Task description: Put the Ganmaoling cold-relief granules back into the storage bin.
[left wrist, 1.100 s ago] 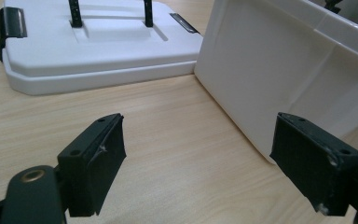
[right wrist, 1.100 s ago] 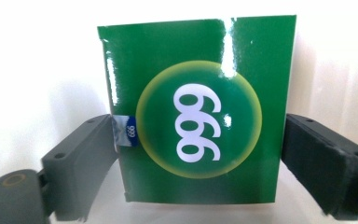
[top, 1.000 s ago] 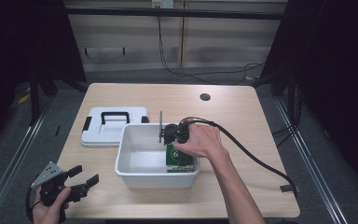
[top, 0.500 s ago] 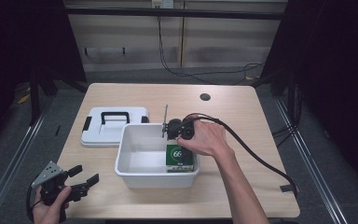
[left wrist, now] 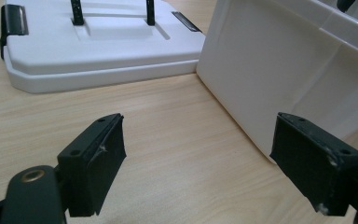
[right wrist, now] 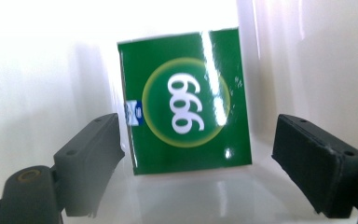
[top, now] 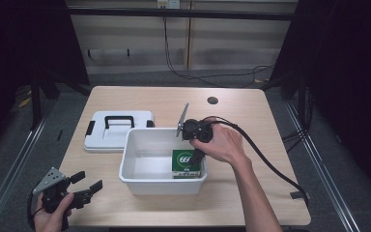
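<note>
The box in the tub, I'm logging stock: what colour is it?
Green box with white 999 in a yellow-ringed circle; clearest in the right gripper view.

Claw [left wrist: 200,163] agape over table [left wrist: 168,140], lid [left wrist: 98,51] beside tub [left wrist: 284,70]

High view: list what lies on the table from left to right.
Left gripper held at the near left corner → flat white plastic lid with black handle → open white plastic tub → green box marked 666 inside the tub's right end.

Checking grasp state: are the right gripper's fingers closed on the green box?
No, the fingers stand wide apart with the green box lying untouched between them in the white bin.
</note>
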